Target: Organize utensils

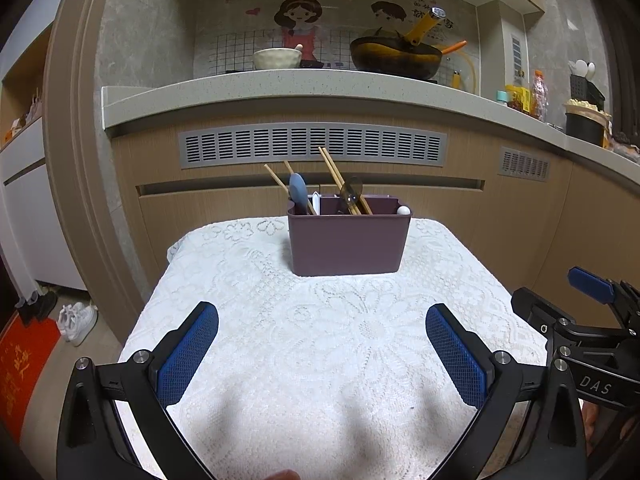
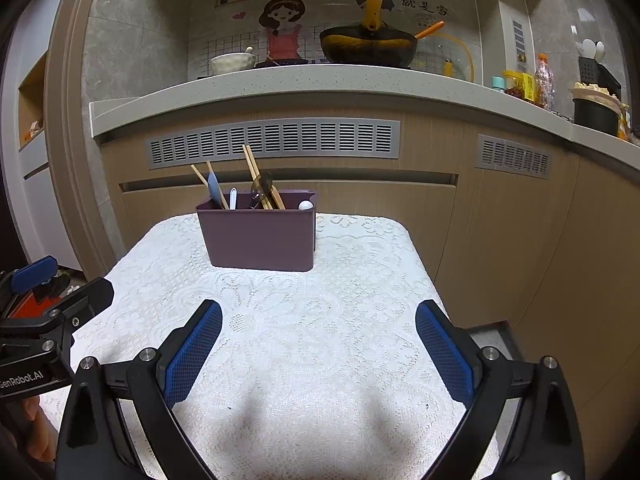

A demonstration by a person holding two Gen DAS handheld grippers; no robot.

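Plum plastic utensil caddy (image 1: 347,240) holds light, stiff chopsticks (image 1: 340,178), best pinched mid-shaft; left gripper (image 1: 322,344) and right gripper (image 2: 319,342) gape empty.

A: Left gripper (image 1: 322,322)?
B: Jaws spread wide, holding nothing, blue pads (image 1: 188,354) facing inward.
A: Right gripper (image 2: 319,320)?
B: Same, gaping and unloaded, level beside the left. Fingertips of a hand (image 2: 34,432) show behind the left one.
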